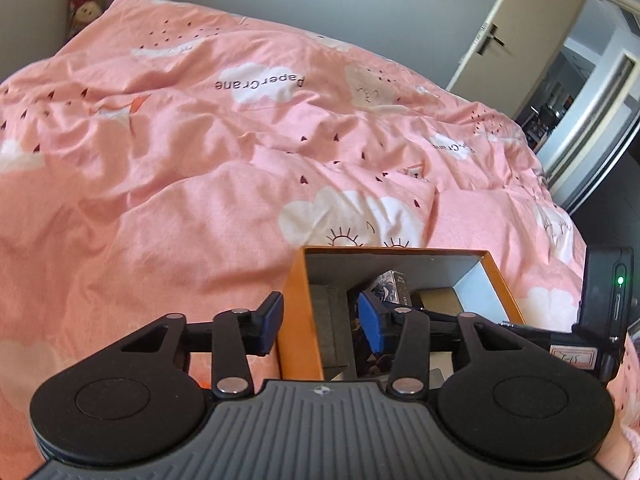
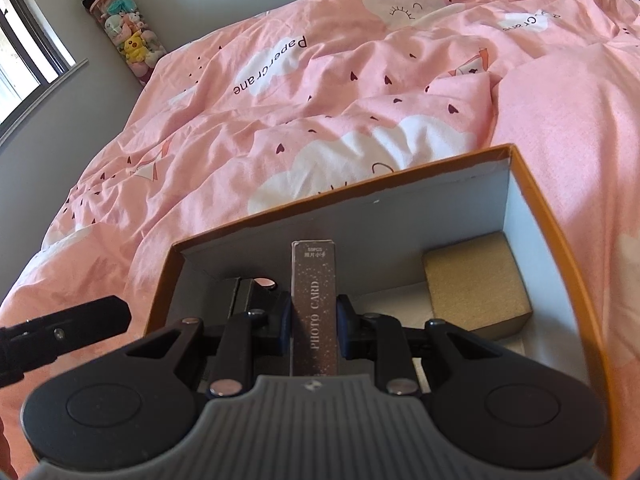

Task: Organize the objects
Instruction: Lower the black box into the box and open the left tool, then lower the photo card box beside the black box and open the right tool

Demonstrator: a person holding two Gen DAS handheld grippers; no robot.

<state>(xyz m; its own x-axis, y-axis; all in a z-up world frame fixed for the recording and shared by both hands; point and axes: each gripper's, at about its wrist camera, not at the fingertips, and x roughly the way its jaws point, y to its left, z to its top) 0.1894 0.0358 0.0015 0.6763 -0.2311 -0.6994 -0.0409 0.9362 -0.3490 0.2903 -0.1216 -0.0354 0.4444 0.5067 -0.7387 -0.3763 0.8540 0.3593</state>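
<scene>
An orange cardboard box [image 2: 400,178] with grey inner walls lies open on the pink duvet. My right gripper [image 2: 314,312] is down inside it, shut on a brown glittery carton [image 2: 314,280] printed PHOTO CARD, held upright. A tan foam block [image 2: 476,284] rests in the box's right corner. My left gripper [image 1: 320,320] straddles the left wall of the box [image 1: 298,312]. One blue pad [image 1: 272,320] is outside and the other pad [image 1: 370,320] is inside, away from the wall, so it stands open. A dark foam piece [image 1: 330,328] sits just inside that wall.
The rumpled pink duvet [image 1: 200,160] covers the whole bed around the box. A tube of plush toys [image 2: 120,28] leans in the far corner beside a window [image 2: 24,60]. An open door [image 1: 520,32] stands beyond the bed.
</scene>
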